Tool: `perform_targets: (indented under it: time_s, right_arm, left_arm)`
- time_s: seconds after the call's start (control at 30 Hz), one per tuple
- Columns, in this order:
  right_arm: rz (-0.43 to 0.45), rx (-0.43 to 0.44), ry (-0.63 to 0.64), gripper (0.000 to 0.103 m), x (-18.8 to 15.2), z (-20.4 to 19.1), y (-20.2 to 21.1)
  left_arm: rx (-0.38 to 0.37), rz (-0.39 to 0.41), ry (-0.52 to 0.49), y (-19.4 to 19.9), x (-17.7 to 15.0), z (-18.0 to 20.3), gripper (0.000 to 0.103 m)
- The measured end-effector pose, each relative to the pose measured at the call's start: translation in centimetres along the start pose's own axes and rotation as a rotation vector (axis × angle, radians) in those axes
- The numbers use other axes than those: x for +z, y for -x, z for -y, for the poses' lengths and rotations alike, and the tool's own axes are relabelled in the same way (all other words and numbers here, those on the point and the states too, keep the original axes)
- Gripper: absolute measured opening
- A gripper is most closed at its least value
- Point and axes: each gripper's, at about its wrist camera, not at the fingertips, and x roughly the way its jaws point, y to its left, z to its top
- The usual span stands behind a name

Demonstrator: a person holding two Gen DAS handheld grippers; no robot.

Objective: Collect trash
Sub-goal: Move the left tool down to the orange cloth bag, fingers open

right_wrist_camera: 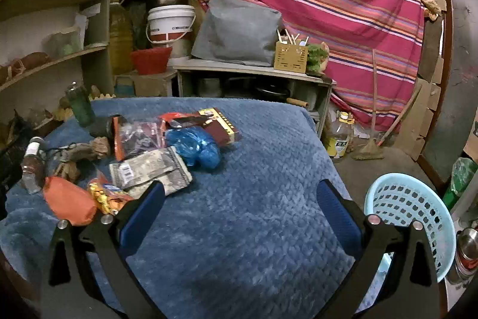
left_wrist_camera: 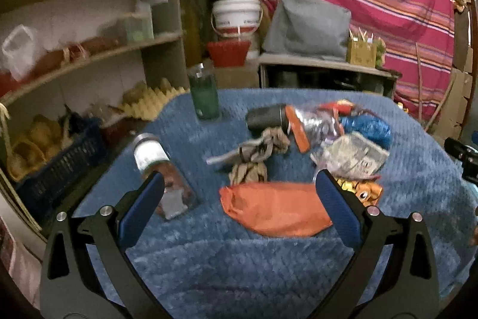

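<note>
The room is dimly lit. The left view is blurred by motion; the right is sharper. Edges are bent and darkened.

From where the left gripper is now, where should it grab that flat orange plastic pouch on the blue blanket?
Judging from the left wrist view, grip the flat orange plastic pouch across its narrower left end, coming straight down from above. It lies flat on the blue blanket, long side across the open left gripper, so a pinch on a raised fold seems likelier to hold.
</note>
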Motion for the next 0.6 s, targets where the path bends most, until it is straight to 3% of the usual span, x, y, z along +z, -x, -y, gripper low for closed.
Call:
perform_targets:
  time_s: [0.17, 0.37, 0.6]
  right_arm:
    - [-0.059, -0.012, 0.03, 0.099, -0.3, 0.1, -1.7]
    - [-0.097, 0.027, -0.032, 0.099, -0.2, 1.2, -2.8]
    - [-0.105, 0.021, -0.039, 0.099, -0.2, 0.8, -3.3]
  left_arm:
    - [-0.017, -0.075, -0.032, -3.2, -1.3, 0.9, 0.098]
    - [-0.101, -0.122, -0.057, -5.0, -1.4, 2.8, 0.098]
    - [-0.096, -0.226, -0.103, -7.8, -2.0, 4.5, 0.098]
